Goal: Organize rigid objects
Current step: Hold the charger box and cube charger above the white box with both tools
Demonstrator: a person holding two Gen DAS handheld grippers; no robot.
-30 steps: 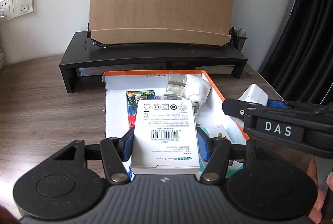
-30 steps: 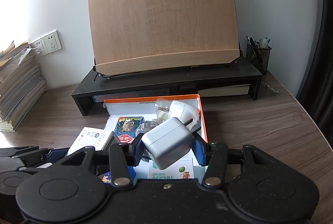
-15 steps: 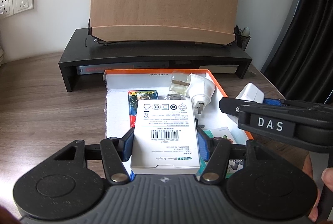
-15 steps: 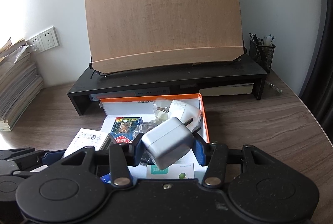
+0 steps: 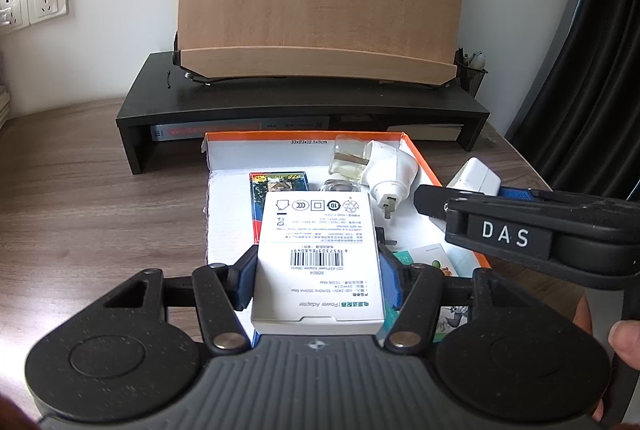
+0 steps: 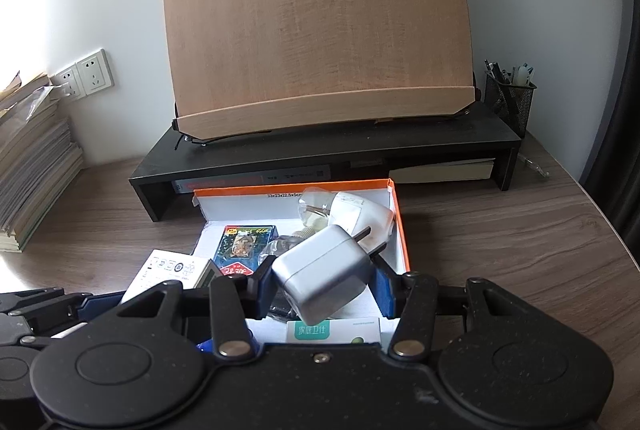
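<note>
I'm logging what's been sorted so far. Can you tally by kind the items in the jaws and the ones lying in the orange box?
Held boxes: 1, white adapter box
Held chargers: 1, grey charger
Plug-in diffusers in box: 1
Card packs in box: 1
Green-print packets in box: 1
Total: 5; clutter near the charger is unclear.

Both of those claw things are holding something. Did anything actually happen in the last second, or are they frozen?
Not frozen: both have drifted slightly toward the orange-rimmed box. The left gripper still clamps the white adapter box, and the right gripper still clamps the grey charger. Nothing was let go, and the box's contents look unmoved.
</note>
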